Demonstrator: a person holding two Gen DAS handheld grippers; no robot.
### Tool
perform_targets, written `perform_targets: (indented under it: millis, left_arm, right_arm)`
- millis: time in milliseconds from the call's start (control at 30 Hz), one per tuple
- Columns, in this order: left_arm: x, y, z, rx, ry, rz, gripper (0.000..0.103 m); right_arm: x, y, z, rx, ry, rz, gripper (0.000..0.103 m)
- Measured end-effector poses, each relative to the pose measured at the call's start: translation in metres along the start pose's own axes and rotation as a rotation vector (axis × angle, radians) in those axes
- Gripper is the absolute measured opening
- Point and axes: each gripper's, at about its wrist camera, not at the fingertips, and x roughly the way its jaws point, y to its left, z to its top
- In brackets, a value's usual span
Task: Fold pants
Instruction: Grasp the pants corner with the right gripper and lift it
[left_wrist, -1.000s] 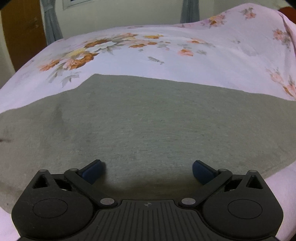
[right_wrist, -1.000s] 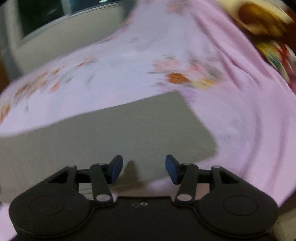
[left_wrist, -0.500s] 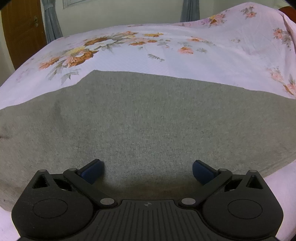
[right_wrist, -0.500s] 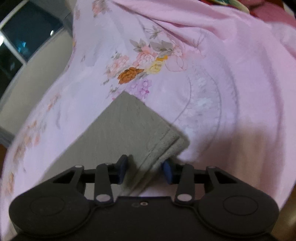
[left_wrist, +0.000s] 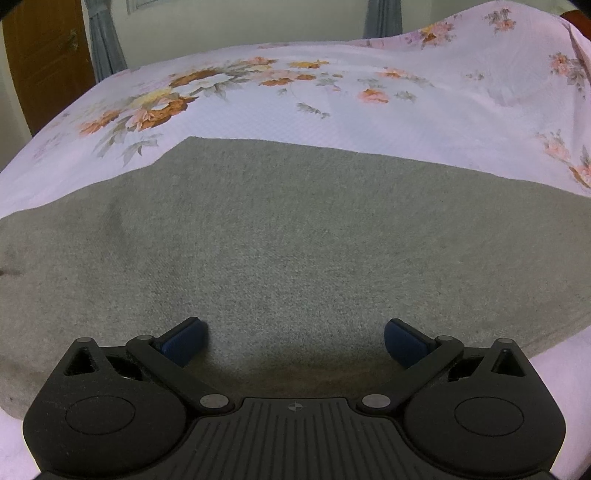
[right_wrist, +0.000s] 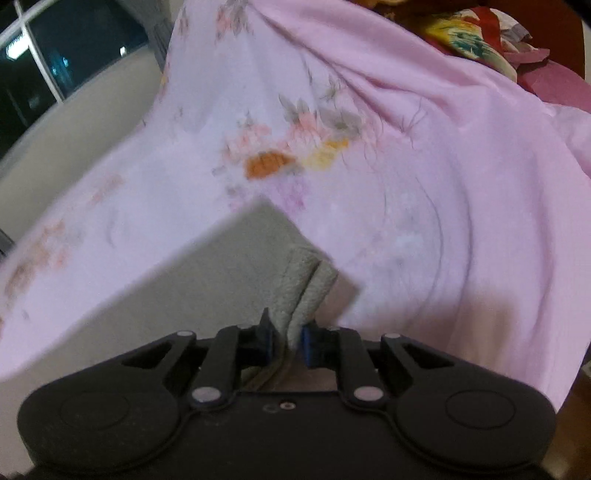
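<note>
Fingers (left_wrist: 404, 341) of the left gripper (left_wrist: 293, 341) stand wide, empty, over grey pants (left_wrist: 288, 240) spread flat on the floral bed (left_wrist: 424, 110), unmoved. Right view: right gripper (right_wrist: 287, 341) has just been closing, now narrow, pinching the pants' near corner hem, which bunches upward. Likely, folding can begin.

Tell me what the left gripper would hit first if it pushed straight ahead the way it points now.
Most likely the grey pants: the left gripper, open, points down at the cloth spread on the floral bedsheet, and nothing else lies between.
</note>
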Motion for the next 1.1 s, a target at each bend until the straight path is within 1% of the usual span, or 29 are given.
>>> perform_targets:
  millis: [33,67,133,167,200,233,267,333,400,467,533,600,667,733,800,867,933,967,1000,1033,1067,1100]
  left_arm:
    - [-0.001,0.001,0.003,-0.004,0.007,-0.001,0.103]
    - [-0.003,0.001,0.005,-0.006,0.009,-0.001,0.103]
    - [-0.010,0.002,0.011,-0.008,-0.019,0.002,0.103]
    - [-0.013,0.003,0.013,-0.008,-0.034,0.004,0.103]
    - [-0.014,0.004,0.015,-0.009,-0.040,0.009,0.103]
    - [-0.011,0.006,0.016,-0.010,-0.029,0.014,0.103]
    - [-0.005,0.008,0.016,-0.013,-0.005,0.018,0.103]
    - [0.005,0.011,0.013,-0.019,0.037,0.008,0.103]
    - [0.004,0.013,0.013,-0.021,0.032,-0.005,0.103]
    - [0.001,0.018,0.015,-0.048,0.031,-0.020,0.103]
    - [-0.003,0.025,0.016,-0.086,0.024,-0.033,0.103]
    - [-0.006,0.035,0.018,-0.118,0.017,-0.033,0.103]
    - [-0.008,0.046,0.017,-0.144,0.013,-0.026,0.103]
    - [-0.008,0.057,0.016,-0.162,0.011,-0.014,0.103]
    - [-0.009,0.068,0.013,-0.179,0.008,-0.002,0.103]
    - [-0.010,0.079,0.011,-0.198,0.007,0.010,0.103]
    - [-0.010,0.089,0.008,-0.221,0.012,0.009,0.103]
    - [-0.010,0.093,0.007,-0.236,0.016,0.003,0.103]
    - [-0.010,0.097,0.007,-0.254,0.021,-0.010,0.103]
    - [-0.010,0.100,0.007,-0.272,0.025,-0.029,0.103]
    - [-0.009,0.102,0.007,-0.290,0.028,-0.052,0.103]
    - [-0.009,0.104,0.008,-0.306,0.032,-0.077,0.103]
  right_arm:
    - [0.000,0.000,0.002,0.013,0.007,0.000,0.016]
    - [-0.001,-0.001,0.004,0.039,0.012,0.014,0.021]
    - [-0.005,-0.007,0.008,0.098,0.009,0.057,0.023]
    - [-0.005,-0.007,0.007,0.093,0.011,0.049,0.023]
    - [-0.002,-0.005,0.007,0.077,0.025,0.034,0.022]
    - [-0.002,-0.004,0.005,0.071,0.028,0.027,0.021]
    - [-0.005,-0.002,0.005,0.077,0.016,0.035,0.017]
    - [-0.015,0.010,0.008,0.057,-0.025,0.062,0.016]
    - [-0.023,0.026,0.012,0.031,-0.054,0.103,0.015]
    - [-0.032,0.047,0.017,0.005,-0.081,0.158,0.015]
    - [-0.041,0.077,0.019,-0.031,-0.101,0.235,0.015]
    - [-0.048,0.110,0.016,-0.089,-0.106,0.300,0.015]
    - [-0.055,0.150,0.007,-0.170,-0.098,0.377,0.015]
    - [-0.059,0.185,-0.008,-0.241,-0.071,0.448,0.015]
    - [-0.057,0.219,-0.032,-0.301,-0.025,0.512,0.015]
    - [-0.050,0.243,-0.057,-0.355,0.030,0.549,0.015]
    - [-0.035,0.261,-0.087,-0.411,0.122,0.562,0.022]
    - [-0.027,0.267,-0.100,-0.440,0.164,0.544,0.033]
    - [-0.020,0.271,-0.112,-0.469,0.195,0.514,0.048]
    - [-0.016,0.273,-0.122,-0.491,0.223,0.498,0.058]
    - [-0.017,0.273,-0.128,-0.498,0.234,0.515,0.070]
    - [-0.022,0.272,-0.131,-0.502,0.228,0.529,0.075]
